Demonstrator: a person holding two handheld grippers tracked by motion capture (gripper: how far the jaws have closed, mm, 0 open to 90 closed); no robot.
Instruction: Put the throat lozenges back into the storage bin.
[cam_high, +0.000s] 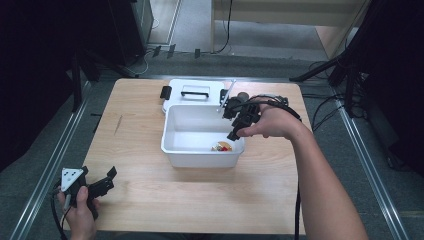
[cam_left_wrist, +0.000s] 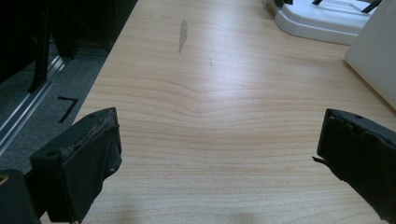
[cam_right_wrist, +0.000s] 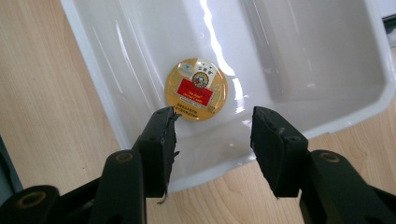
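Wood-grain table (cam_high: 150, 200) is carrying everything, and at its near left corner the left gripper (cam_high: 106, 180) is resting in the person's left hand (cam_high: 80, 215), its jaws standing wide apart over bare tabletop (cam_left_wrist: 210, 102) and gripping nothing. Farther in, a white plastic bin (cam_high: 200, 159) is sitting open near the middle of the table, and a round yellow tin (cam_high: 222, 146) with a red label is lying flat on its floor, close to the near right corner. The right gripper (cam_high: 234, 134) is hovering above that corner, pointing down at the tin (cam_right_wrist: 196, 89), its jaws parted by a moderate gap and holding nothing. Beyond the bin, touching its far wall, the white lid (cam_high: 212, 87) with a black handle is lying flat.
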